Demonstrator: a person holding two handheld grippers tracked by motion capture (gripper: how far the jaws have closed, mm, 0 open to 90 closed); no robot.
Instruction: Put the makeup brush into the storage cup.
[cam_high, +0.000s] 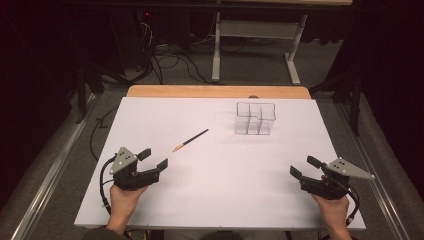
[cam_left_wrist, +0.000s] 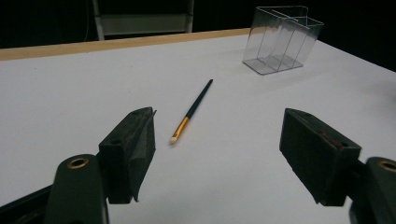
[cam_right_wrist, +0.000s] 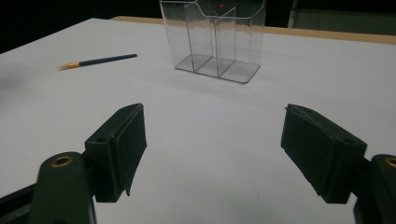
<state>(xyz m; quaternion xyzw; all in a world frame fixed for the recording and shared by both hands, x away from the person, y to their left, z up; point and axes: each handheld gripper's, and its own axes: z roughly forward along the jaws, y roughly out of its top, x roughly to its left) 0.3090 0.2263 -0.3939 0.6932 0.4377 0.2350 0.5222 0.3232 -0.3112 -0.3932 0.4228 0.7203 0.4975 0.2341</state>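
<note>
Brush (cam_high: 190, 139): thin make-up or paint brush with dark handle, gold collar and pale tip; lies flat on the white surface (cam_high: 215, 200), left of centre in the high view, tip toward lower left, handle end toward upper right.
Left claw (cam_high: 152, 159): lower left of the high view, held in a hand, jaws wide apart, nothing between them; nearest to the brush and aimed at it.
Left claw, own view (cam_left_wrist: 217, 140): brush (cam_left_wrist: 191, 111) lies ahead between the two jaws, nearer the left one, not touched.
Right claw (cam_high: 304, 167): lower right of the high view, jaws wide apart and empty, well apart from the brush.
Right claw, own view (cam_right_wrist: 215, 149): brush (cam_right_wrist: 98, 60) at upper left, holder (cam_right_wrist: 212, 39) at upper centre.
Step in hand: judged to be a reach of the left claw for the brush.
Doing it well: come down across the handle, not along it; take it near the middle, away from the bristles; close gently, since a thin round handle on a smooth sheet may roll or skid.
Holder (cam_high: 255, 118): clear plastic organiser with several compartments, upright, upper right of centre, all compartments seem empty; well apart from the brush.
In the way: nothing between left claw and brush.
Around: wooden edge (cam_high: 215, 91) at the far side; cables (cam_high: 170, 62) and desk legs (cam_high: 216, 47) on the floor beyond, dim.
</note>
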